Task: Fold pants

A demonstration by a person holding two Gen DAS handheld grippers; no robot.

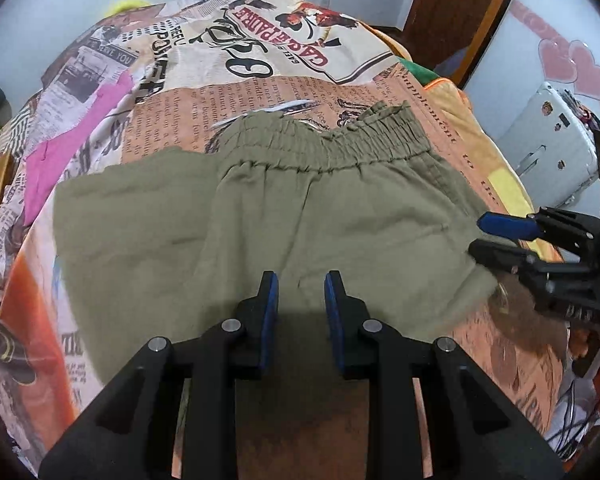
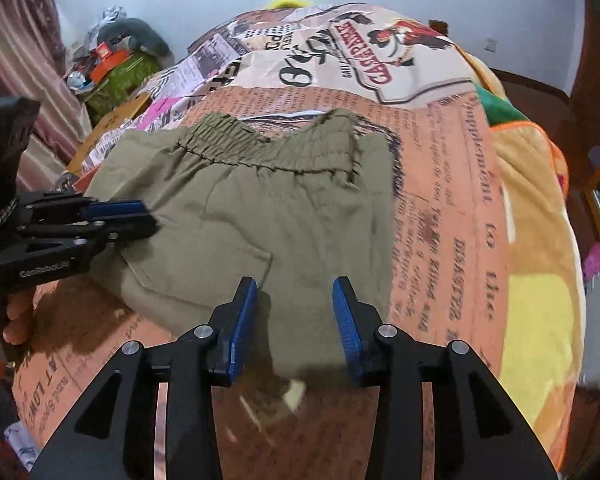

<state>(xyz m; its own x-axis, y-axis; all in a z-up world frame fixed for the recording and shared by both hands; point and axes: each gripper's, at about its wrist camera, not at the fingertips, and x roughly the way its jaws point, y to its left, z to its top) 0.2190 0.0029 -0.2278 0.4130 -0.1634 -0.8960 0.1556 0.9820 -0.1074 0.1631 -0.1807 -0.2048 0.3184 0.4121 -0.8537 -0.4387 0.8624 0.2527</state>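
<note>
Olive-green pants [image 1: 300,220] with a gathered elastic waistband [image 1: 320,140] lie flat on the bed, waistband at the far side. My left gripper [image 1: 301,292] hovers over their near edge, jaws a little apart, with the cloth lying below them and nothing pinched. In the right wrist view the pants [image 2: 260,208] fill the middle. My right gripper [image 2: 295,296] stands open above their near hem, with nothing held. The left gripper [image 2: 148,218] comes in from the left over the pants' side. The right gripper [image 1: 480,236] shows at the pants' right edge.
A newspaper-print bedspread [image 1: 260,92] covers the bed. A pink cloth [image 1: 60,152] lies at the left. A yellow and orange blanket [image 2: 532,240] runs along the right side. A white case [image 1: 552,148] stands beyond the bed; clutter [image 2: 112,68] is piled by the curtain.
</note>
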